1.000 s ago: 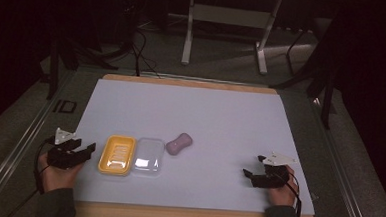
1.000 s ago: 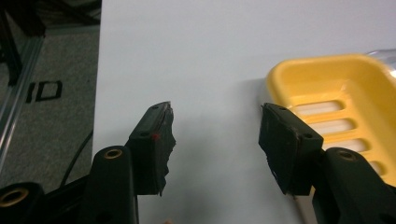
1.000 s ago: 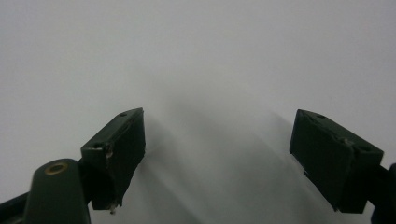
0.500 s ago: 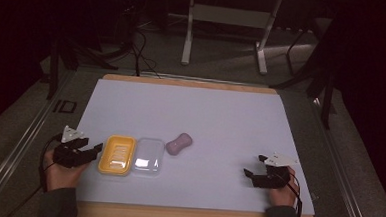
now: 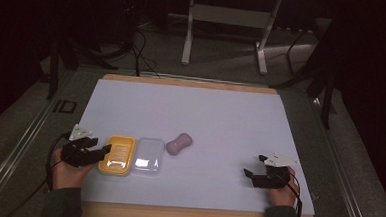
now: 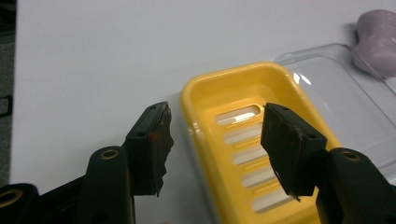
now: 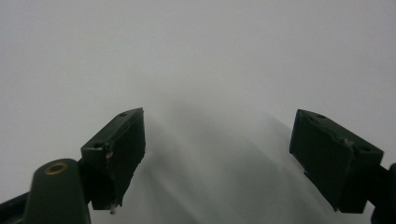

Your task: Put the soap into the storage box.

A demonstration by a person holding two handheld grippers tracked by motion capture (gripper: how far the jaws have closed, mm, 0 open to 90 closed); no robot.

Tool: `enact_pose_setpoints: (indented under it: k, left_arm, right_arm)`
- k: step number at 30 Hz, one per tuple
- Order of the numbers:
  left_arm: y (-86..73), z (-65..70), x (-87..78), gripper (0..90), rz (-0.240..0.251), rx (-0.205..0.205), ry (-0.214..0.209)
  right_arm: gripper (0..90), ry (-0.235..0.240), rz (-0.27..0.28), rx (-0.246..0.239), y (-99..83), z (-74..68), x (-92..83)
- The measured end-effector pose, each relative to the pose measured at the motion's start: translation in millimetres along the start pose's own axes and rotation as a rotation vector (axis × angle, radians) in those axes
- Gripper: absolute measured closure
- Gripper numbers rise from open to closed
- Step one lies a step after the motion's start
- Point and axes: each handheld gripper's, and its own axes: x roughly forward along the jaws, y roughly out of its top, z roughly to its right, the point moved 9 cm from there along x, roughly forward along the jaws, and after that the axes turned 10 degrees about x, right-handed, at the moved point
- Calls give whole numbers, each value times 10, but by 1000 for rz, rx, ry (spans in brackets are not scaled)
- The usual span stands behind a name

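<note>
Yellow soap dish (image 6: 261, 154) rim between spread left gripper (image 6: 215, 140); right gripper (image 7: 219, 158) spread, low.

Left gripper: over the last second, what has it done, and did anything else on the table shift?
The left gripper has moved right, toward the yellow soap dish, and its open jaws now straddle the dish's near rim without closing on it. Nothing was grasped or released. The clear lid, the pink soap and the right gripper, open over the bare white mat, stayed as they were.
</note>
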Motion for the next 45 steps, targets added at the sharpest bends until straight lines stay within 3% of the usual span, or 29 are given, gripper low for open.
enact_pose_setpoints:
  k: [15,24,35,45]
  left_arm:
    - [108,274,169,433,-21,72,-58]
    - [172,382,194,433,-19,87,-90]
    - [283,708,325,429,-48,165,-166]
    - [438,852,426,420,-77,232,-221]
  right_arm:
    - [180,0,-14,-12,-9,-10,13]
    - [200,-8,-7,-8,-6,-9,5]
    - [201,-12,3,-13,-1,-8,-2]
    - [201,-13,12,-13,4,-7,-12]
